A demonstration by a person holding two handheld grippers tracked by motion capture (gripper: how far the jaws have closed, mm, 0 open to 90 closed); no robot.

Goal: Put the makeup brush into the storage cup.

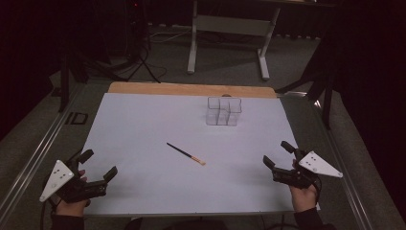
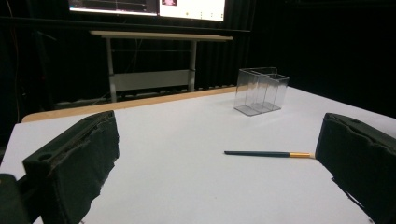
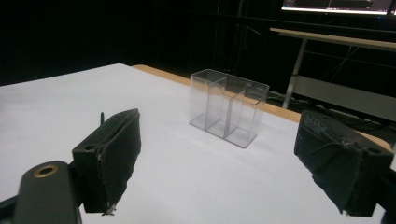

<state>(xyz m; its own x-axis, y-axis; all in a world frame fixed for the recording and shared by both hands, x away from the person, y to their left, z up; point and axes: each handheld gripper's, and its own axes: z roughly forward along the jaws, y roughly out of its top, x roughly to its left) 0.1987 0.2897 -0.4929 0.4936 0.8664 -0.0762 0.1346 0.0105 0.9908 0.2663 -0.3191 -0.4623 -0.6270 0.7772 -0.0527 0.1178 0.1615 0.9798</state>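
Note:
A thin dark brush (image 1: 186, 154) with an orange tip lies on the white table sheet (image 1: 143, 134) near the middle; in the left gripper view the brush (image 2: 268, 153) lies ahead, its tip close to one jaw. A clear plastic box (image 1: 223, 111) with compartments stands farther back; the same box (image 3: 228, 107) stands empty ahead in the right gripper view. My left gripper (image 1: 100, 165) rests open at the front left corner, nothing between its jaws. My right gripper (image 1: 278, 153) stays open at the front right, also holding nothing.
A wooden strip (image 1: 191, 89) of the table shows beyond the sheet's far edge. A white-legged desk (image 1: 230, 28) stands behind on the floor. Metal rails (image 1: 33, 158) run along the table's sides.

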